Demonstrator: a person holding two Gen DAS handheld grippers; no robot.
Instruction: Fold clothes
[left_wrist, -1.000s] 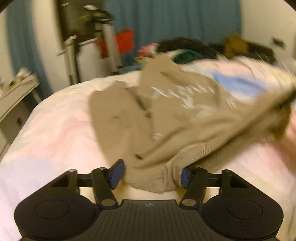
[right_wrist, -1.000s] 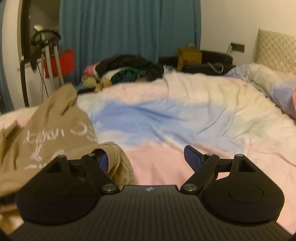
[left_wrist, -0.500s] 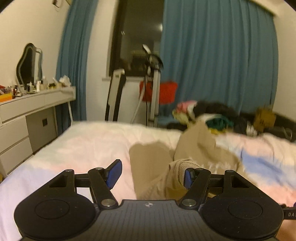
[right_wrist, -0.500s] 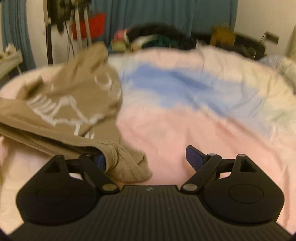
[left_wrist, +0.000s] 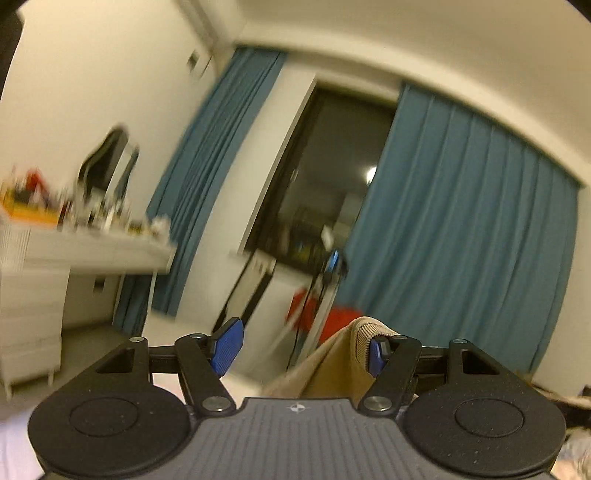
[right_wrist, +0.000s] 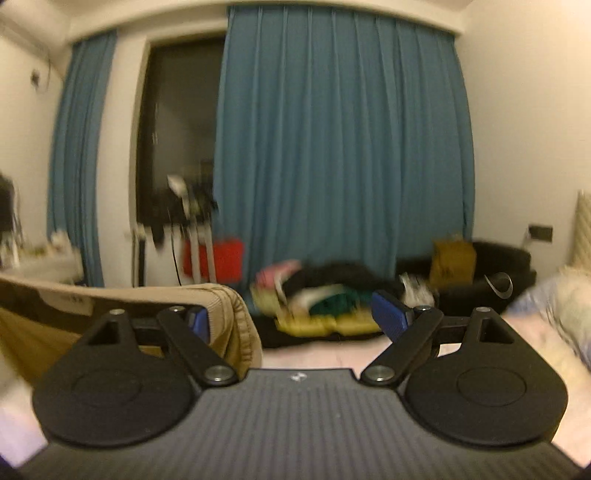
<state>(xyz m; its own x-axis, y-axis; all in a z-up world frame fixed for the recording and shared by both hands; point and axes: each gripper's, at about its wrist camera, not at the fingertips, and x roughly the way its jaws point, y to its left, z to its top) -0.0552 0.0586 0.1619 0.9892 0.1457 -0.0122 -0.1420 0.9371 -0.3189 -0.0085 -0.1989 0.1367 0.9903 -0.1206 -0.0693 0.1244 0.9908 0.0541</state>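
Up in the air between the two tools hangs the tan top (left_wrist: 332, 369). It is soft and thick, with a ribbed, stretchy edge. In the left view that ribbed edge is hooked over the right blue pad (left_wrist: 375, 356) of the left gripper (left_wrist: 301, 350). Its jaws are wide apart, and the other pad touches nothing. In the right view the cloth (right_wrist: 229, 325) drapes over the left blue pad of the right gripper (right_wrist: 295, 317), and a flat band of it stretches off to the left. Those jaws are wide apart too, so the top hangs on one finger of each tool.

Half a second ago the top lay on the pink bed and both cameras looked down at it. Now both tools point higher, at the long blue curtains (right_wrist: 340, 147) and the dark window (left_wrist: 328, 177). Both views are blurry.
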